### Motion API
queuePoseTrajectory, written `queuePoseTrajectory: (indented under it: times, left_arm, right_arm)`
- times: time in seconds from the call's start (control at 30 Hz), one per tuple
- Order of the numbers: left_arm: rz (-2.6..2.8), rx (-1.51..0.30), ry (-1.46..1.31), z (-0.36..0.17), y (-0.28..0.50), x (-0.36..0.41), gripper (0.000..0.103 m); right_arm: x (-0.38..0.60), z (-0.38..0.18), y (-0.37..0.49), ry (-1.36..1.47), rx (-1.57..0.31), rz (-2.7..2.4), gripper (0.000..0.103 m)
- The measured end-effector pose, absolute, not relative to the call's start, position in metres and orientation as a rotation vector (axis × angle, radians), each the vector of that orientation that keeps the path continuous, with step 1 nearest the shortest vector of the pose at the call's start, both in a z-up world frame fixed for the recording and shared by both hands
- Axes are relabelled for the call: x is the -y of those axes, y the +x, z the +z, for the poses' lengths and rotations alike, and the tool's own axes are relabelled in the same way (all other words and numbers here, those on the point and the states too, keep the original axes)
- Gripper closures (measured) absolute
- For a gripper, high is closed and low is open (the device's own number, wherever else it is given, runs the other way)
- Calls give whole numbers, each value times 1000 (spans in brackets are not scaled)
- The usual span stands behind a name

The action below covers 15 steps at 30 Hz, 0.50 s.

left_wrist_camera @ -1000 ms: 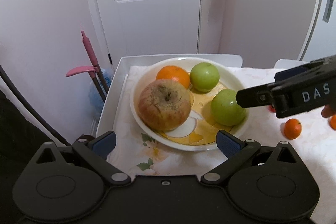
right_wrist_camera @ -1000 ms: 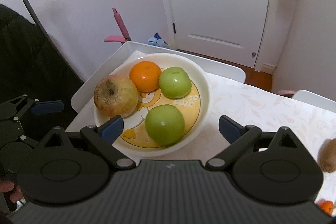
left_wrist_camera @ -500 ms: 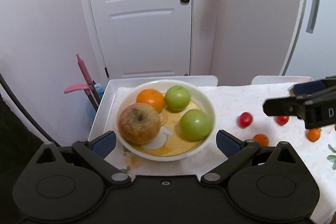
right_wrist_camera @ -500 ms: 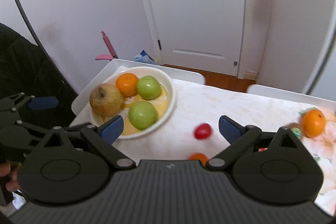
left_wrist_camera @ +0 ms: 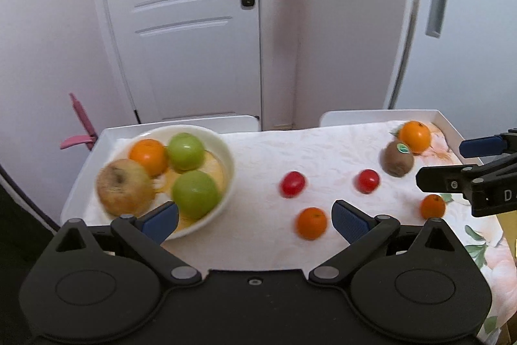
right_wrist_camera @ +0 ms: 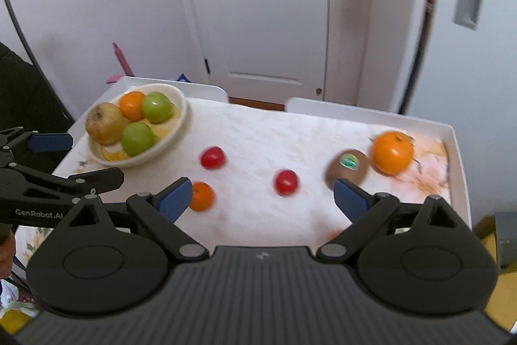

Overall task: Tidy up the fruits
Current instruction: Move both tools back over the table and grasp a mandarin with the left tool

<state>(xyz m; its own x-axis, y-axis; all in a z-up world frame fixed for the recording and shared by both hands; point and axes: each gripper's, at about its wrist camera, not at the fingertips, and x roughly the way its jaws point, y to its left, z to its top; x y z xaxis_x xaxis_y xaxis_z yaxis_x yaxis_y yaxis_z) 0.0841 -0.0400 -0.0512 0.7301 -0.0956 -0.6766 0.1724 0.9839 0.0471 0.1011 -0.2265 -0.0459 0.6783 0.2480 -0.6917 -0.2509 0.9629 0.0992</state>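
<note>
Hovering over bench [left_wrist_camera: 258,147], left gripper [left_wrist_camera: 255,217] and right gripper [right_wrist_camera: 262,199] both spread wide, empty; fruit bowl [left_wrist_camera: 226,157] left of both; loose tomatoes, small oranges, kiwi [right_wrist_camera: 347,165] ahead.

The white desk [left_wrist_camera: 245,123] has a flowery cloth [left_wrist_camera: 268,151] on it; on the cloth sit a bowl [left_wrist_camera: 226,157], two red tomatoes [left_wrist_camera: 292,183], a kiwi [left_wrist_camera: 396,160] and three oranges [left_wrist_camera: 311,222].

Both matte-black grippers carry blue ribbed pads [left_wrist_camera: 160,221], silver pivot screws and white "GenRobot.AI" lettering [right_wrist_camera: 38,212].
</note>
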Motion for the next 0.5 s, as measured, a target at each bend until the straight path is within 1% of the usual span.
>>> queuePoseTrajectory:
  times: [0.17,0.23,0.37,0.43,0.5]
  left_arm:
    - [-147,-745,115,-69,88,67,3]
    - [-146,-754,118,-78,92,75,9]
    - [-120,-778,118,-98,102,87,12]
    - [-109,-788,121,-107,107,92,18]
    - [-99,-792,130,-116,112,98,18]
  right_arm:
    - [256,-64,98,3,-795,246,0]
    - [265,-72,98,-9,-806,242,1]
    - [279,-92,100,-17,-831,253,7]
    - [282,-103,102,-20,-839,256,10]
    - [285,-113,106,-19,-843,258,13]
